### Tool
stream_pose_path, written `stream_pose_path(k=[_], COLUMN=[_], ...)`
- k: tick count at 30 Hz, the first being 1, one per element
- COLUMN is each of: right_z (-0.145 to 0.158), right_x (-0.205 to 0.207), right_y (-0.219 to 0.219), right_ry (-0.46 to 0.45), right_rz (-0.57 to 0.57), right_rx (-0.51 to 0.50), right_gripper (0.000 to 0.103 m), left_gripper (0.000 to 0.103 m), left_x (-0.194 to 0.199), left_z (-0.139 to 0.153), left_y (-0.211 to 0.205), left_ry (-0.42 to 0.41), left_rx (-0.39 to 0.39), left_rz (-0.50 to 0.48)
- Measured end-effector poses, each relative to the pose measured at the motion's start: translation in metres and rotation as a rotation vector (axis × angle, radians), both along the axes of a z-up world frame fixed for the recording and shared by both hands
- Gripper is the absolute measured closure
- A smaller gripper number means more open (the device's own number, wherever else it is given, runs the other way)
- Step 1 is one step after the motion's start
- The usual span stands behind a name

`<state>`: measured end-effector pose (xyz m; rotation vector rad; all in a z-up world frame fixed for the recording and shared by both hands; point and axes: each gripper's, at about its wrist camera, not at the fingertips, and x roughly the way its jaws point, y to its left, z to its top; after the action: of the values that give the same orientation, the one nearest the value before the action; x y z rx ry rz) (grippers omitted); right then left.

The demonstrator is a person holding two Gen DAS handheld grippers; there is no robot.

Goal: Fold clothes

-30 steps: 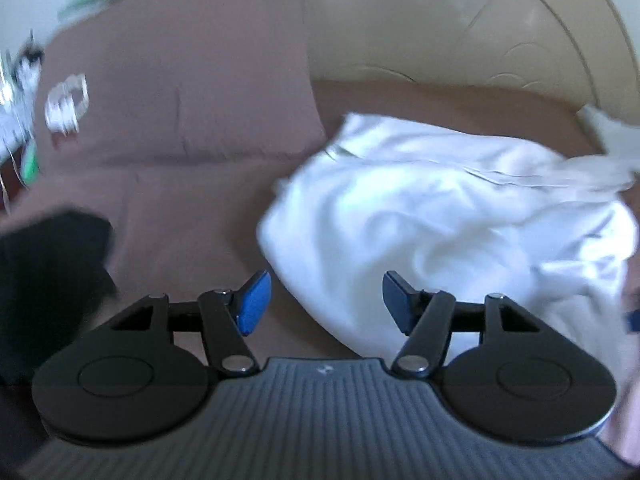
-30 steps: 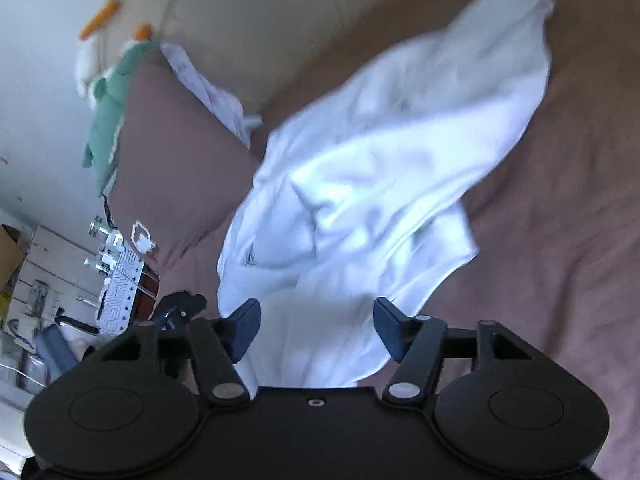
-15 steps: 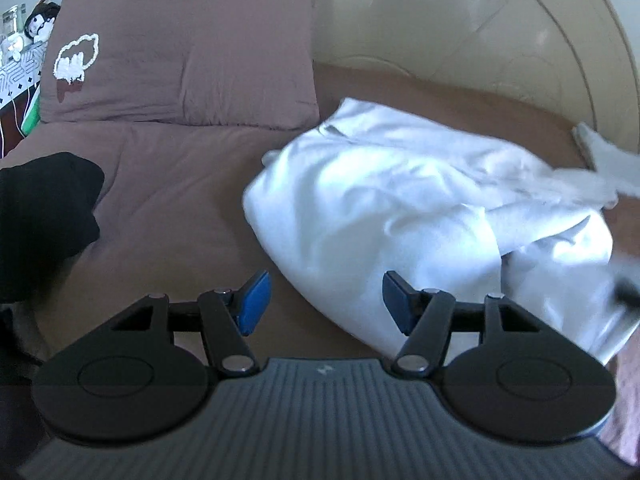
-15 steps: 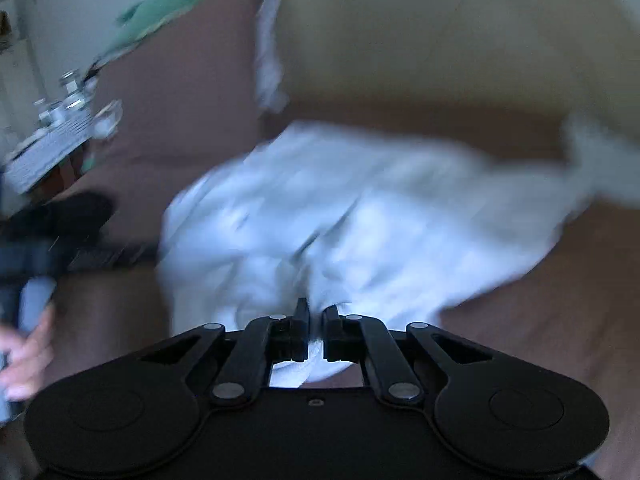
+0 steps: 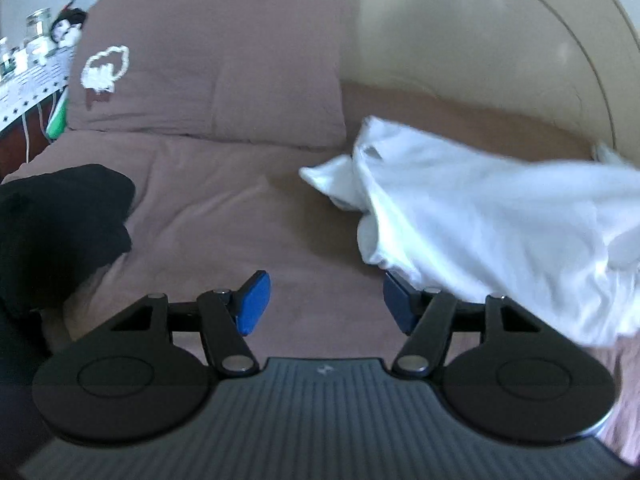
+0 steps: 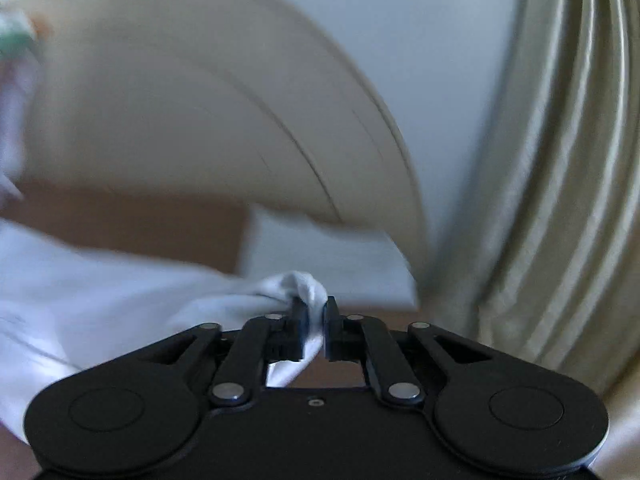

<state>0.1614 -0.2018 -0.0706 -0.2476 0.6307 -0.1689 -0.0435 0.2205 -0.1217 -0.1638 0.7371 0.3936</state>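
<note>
A white garment [image 5: 492,220] lies crumpled on the brown bed [image 5: 224,216], stretched toward the right. My left gripper [image 5: 324,304] is open and empty, low over the sheet, with the garment's edge over its right finger. My right gripper [image 6: 316,320] is shut on a bunched fold of the white garment [image 6: 100,300], which trails off to the left. The right wrist view is blurred by motion.
A brown pillow [image 5: 216,60] leans on the cream headboard [image 5: 480,40]. A black garment [image 5: 60,224] lies at the left of the bed. A cluttered nightstand [image 5: 24,80] is at far left. Pale curtains [image 6: 560,160] hang on the right.
My right gripper closed on the white garment and swung right, pulling it. The garment shifted to the right across the bed. My left gripper stayed open.
</note>
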Motion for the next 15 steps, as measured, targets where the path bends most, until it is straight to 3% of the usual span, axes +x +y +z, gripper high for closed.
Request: stream_pose_path(k=[1, 4, 5, 8, 15], right_z=[-0.013, -0.044, -0.053, -0.07, -0.082], right_x=[0.007, -0.007, -0.018, -0.046, -0.046], right_y=[-0.01, -0.046, -0.053, -0.057, -0.039], right_ry=[0.077, 0.174, 0.171, 0.154, 0.235], right_rz=[-0.082, -0.194, -0.212, -0.238, -0.07], right_rx=[0.04, 0.352, 0.413, 0.441, 0.534], right_gripper=[0.066, 0.063, 0.063, 0.061, 0.057], left_gripper=[0.041, 0.041, 0.041, 0.041, 0.04], left_x=[0.0, -0.003, -0.004, -0.003, 0.028], left_z=[-0.003, -0.008, -0.008, -0.009, -0.018], left_y=[-0.004, -0.013, -0.015, -0.024, -0.104], left_ry=[0.013, 0.03, 0.039, 0.041, 0.016], left_rx=[0.022, 0.069, 0.069, 0.05, 0.018], left_rz=[-0.006, -0.029, -0.041, -0.095, -0.355])
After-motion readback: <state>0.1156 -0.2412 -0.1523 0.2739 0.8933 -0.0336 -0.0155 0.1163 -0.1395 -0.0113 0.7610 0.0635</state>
